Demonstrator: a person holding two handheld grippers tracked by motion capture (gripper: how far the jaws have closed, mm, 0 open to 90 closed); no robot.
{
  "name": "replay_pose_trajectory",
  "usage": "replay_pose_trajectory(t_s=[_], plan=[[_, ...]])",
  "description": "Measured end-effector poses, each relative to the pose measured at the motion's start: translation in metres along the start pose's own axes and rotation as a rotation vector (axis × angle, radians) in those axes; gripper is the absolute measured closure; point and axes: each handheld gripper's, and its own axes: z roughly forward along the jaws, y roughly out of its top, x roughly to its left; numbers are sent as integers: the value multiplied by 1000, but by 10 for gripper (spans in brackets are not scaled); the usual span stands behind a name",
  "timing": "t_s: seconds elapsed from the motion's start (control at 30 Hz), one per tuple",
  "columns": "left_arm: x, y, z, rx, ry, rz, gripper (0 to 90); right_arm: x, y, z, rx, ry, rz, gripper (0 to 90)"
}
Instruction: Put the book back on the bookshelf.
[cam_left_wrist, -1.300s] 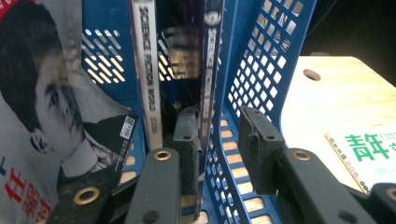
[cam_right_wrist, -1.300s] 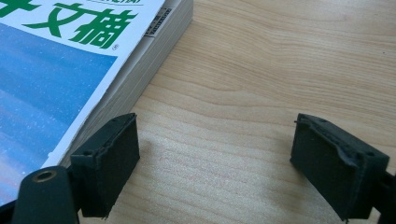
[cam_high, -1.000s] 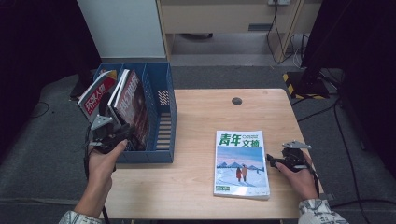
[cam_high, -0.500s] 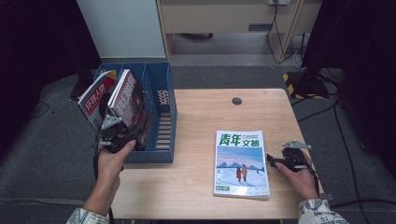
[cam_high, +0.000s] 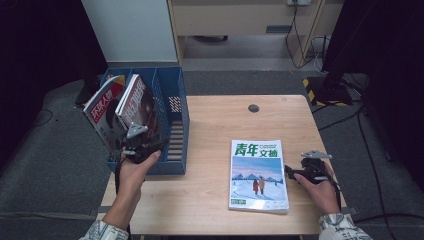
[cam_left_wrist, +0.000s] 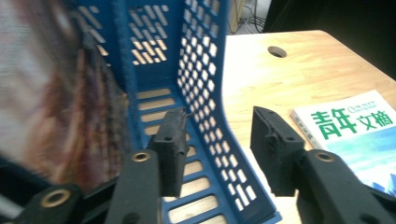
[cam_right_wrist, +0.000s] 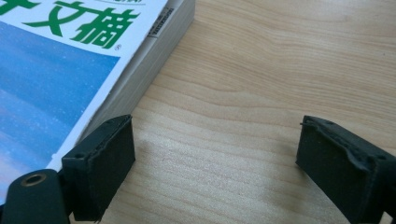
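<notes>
A blue file rack (cam_high: 177, 100) stands at the table's left edge. A red-covered magazine (cam_high: 102, 107) and a dark one (cam_high: 140, 102) lean in it. My left gripper (cam_high: 142, 142) is at the rack's near end, beside the dark magazine (cam_left_wrist: 60, 102). Its jaws have just been opening and now stand open (cam_left_wrist: 219, 149), with the rack's perforated wall (cam_left_wrist: 205, 70) showing through the gap and nothing pressed. A green-and-white book stack (cam_high: 259, 175) lies flat at the right. My right gripper (cam_high: 291, 172) rests at its right edge. Its jaws have opened further (cam_right_wrist: 210, 163) over bare wood, the left one beside the stack (cam_right_wrist: 56, 70).
The wooden table (cam_high: 220, 120) has a round cable hole (cam_high: 253, 108) near its far edge. A white cabinet (cam_high: 132, 30) stands behind the rack. Cables and a black stand (cam_high: 340, 65) are on the floor at the far right.
My left gripper has moved right along the rack's near end and its jaws have spread apart; the dark magazine stays leaning in the rack. The right hand has kept still.
</notes>
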Motion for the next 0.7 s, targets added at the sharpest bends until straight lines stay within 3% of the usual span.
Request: replay_pose_trajectory(t_s=[0.23,0.43,0.7], plan=[[-18,1,13,18,-22,48,402,4,3,-7,-24,-7,-17,111],[-40,2,25,27,-80,91,363,10,5,-15,-36,-2,-35,142],[-67,0,46,56,-144,116,334,15,4,-28,-56,22,-57,190]])
